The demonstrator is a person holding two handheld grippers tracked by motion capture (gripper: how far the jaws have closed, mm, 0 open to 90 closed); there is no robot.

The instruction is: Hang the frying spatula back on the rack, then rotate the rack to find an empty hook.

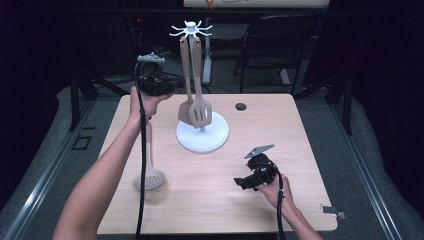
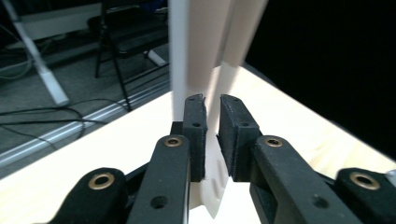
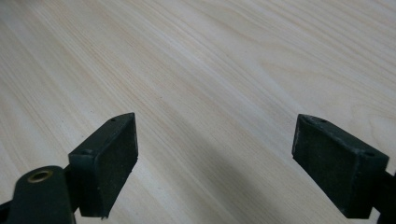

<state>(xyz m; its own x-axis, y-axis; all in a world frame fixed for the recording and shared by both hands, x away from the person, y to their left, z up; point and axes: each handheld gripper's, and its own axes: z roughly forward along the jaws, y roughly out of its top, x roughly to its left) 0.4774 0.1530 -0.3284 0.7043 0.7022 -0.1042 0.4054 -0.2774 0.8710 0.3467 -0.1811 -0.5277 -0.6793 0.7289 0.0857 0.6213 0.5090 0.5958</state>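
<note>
Scene: a pale wooden table [image 1: 260,210] seen from above, with a person's two forearms coming in from the six o'clock edge, a handheld gripper in each hand.

Rack: a white utensil stand [image 1: 202,135] near the table's centre, slightly toward eleven o'clock, made of a round base, an upright pole and a hooked crown on top, so that tools hang free and clear of the tabletop.

Hanging tools: two beige utensils dangle from the crown, a slotted turner [image 1: 201,111] in front and a solid spatula [image 1: 186,112] just behind it at its nine o'clock side, blades down.

Left gripper [image 1: 172,90]: raised at ten o'clock of the rack, level with the handles. In the left gripper view its jaws stand nearly together around a pale handle, the pads [image 2: 195,135] close on either side; whether they already pinch it I cannot tell. The height suggests a utensil being hung or unhooked.

Skimmer [image 1: 149,172]: a beige perforated spoon lying flat at eight o'clock of the rack, handle pointing away from the person, well apart from both grippers, probably waiting its turn.

Right gripper [image 1: 241,183]: held low at five o'clock of the rack, jaws spread wide over bare wood, holding nothing, parked out of the way.
</note>
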